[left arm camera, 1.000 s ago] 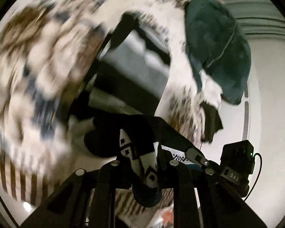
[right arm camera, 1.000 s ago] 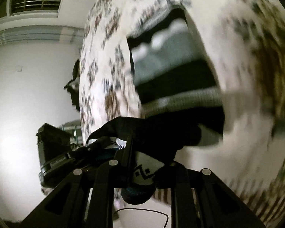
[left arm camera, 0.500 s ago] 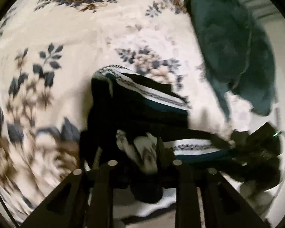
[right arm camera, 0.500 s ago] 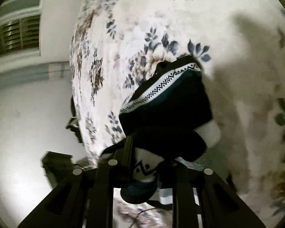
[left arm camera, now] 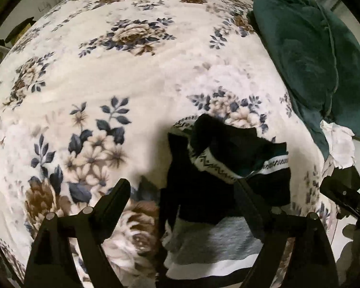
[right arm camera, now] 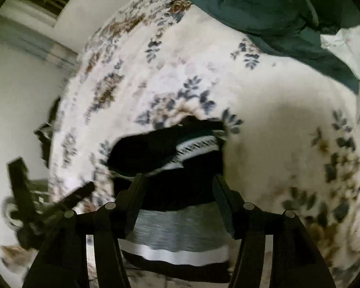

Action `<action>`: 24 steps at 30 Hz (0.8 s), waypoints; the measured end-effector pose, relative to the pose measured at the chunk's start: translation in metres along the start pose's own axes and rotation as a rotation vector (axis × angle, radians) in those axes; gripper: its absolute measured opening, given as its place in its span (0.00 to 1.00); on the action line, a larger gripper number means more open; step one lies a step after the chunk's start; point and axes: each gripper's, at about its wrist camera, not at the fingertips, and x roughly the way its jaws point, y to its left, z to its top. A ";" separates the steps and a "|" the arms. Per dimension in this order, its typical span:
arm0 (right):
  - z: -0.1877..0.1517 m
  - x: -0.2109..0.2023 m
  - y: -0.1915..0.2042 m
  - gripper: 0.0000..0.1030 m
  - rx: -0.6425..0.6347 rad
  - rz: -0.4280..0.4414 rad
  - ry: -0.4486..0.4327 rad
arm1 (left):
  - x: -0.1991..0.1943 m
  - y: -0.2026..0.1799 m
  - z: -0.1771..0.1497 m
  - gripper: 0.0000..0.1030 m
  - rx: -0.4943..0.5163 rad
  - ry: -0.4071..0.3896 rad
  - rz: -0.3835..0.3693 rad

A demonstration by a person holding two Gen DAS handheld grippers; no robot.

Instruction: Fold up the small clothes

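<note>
A small black garment with white zigzag trim and grey and white bands lies folded over on the floral bed cover. My left gripper is open, its jaws wide apart, the right finger resting over the garment's near part. In the right wrist view the same garment lies between the spread fingers of my right gripper, which is open and holds nothing. The other gripper shows at the left edge of that view, blurred.
A dark teal blanket is heaped at the far right of the bed, also in the right wrist view, with a white cloth beside it. The bed's edge and a white wall lie to the left.
Both grippers were shut on the garment's edge and carried it over the bed. Now both have opened and the garment lies folded on the cover.
</note>
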 end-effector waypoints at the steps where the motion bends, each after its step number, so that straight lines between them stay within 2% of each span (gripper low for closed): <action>1: 0.000 0.005 -0.003 0.58 -0.001 -0.026 0.015 | 0.002 0.000 -0.001 0.85 0.010 0.006 0.009; 5: 0.006 0.031 -0.008 0.58 -0.028 -0.062 0.064 | 0.030 -0.004 -0.003 0.85 0.087 0.062 0.057; 7: 0.008 0.044 -0.008 0.58 -0.044 -0.039 0.086 | 0.047 -0.005 -0.004 0.85 0.098 0.095 0.054; 10: 0.010 0.072 -0.010 0.58 -0.067 -0.024 0.135 | 0.073 -0.005 -0.002 0.85 0.090 0.138 0.072; 13: 0.012 0.095 -0.013 0.58 -0.082 -0.082 0.172 | 0.092 -0.002 0.010 0.86 0.041 0.155 0.087; 17: 0.025 0.101 -0.031 0.58 -0.039 -0.175 0.159 | 0.094 0.000 0.036 0.86 -0.007 0.115 0.114; 21: 0.033 0.093 -0.043 0.58 0.005 -0.153 0.151 | 0.080 0.007 0.049 0.86 -0.045 0.080 0.105; 24: 0.032 0.089 -0.039 0.58 -0.006 -0.108 0.141 | 0.081 0.006 0.046 0.86 -0.022 0.079 0.096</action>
